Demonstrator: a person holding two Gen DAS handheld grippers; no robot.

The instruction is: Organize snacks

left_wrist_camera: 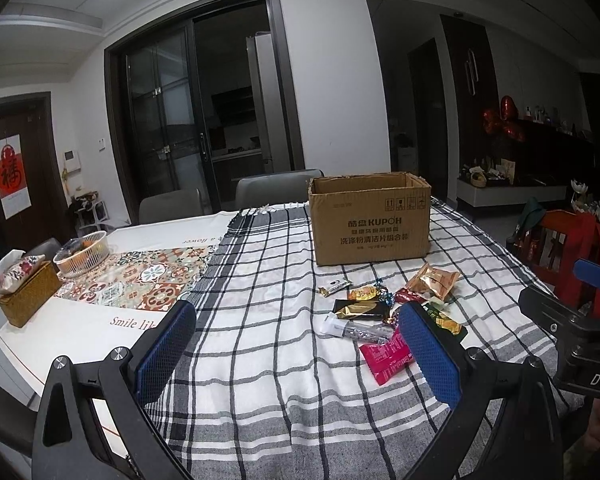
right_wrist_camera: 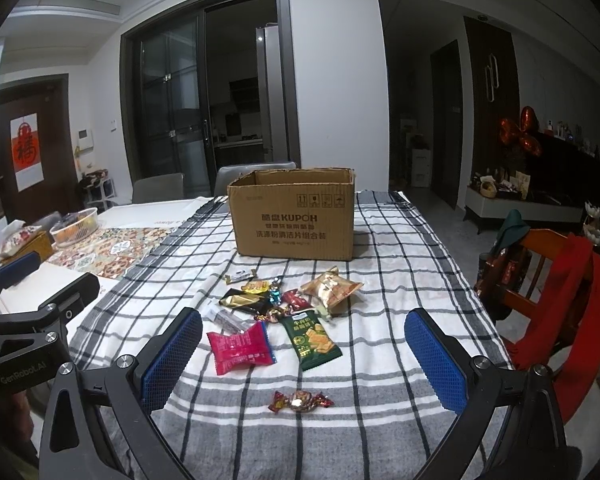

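we hold both tools above the near edge of the table, over a black-and-white checked cloth [right_wrist_camera: 384, 240]. left gripper [left_wrist_camera: 296, 354]: blue pads spread wide apart, nothing between them. right gripper [right_wrist_camera: 304, 360]: pads likewise wide apart, empty.

snack pile sits mid-cloth, just in front of an open cardboard box [right_wrist_camera: 294, 216] standing upright, flaps open, printing facing us. we cannot see inside the box.

in the right wrist view:
- pink packet [right_wrist_camera: 242, 346] nearest the right tool's left pad, lying flat.
- green packet [right_wrist_camera: 312, 338] just beside it on the right, also flat.
- gold puffed packet [right_wrist_camera: 330, 290] behind the green one, nearer the box.
- black-and-gold bar [right_wrist_camera: 242, 302], small red packet [right_wrist_camera: 296, 299] and a few twist-wrapped sweets bunched between them, some touching.
- clear wrapped item [right_wrist_camera: 224, 318] just behind the pink packet.
- one twist-wrapped candy [right_wrist_camera: 301, 401] alone, apart from the pile, closest to us, between the right tool's pads in the picture.

in the left wrist view the pile lies to the right of centre; the left tool's right pad hides part of it.

far left of the table: white wire basket [left_wrist_camera: 83, 254], woven tissue box [left_wrist_camera: 30, 294], patterned tile mat [left_wrist_camera: 144, 276]. red-draped wooden chair [right_wrist_camera: 556, 280] at the table's right side.
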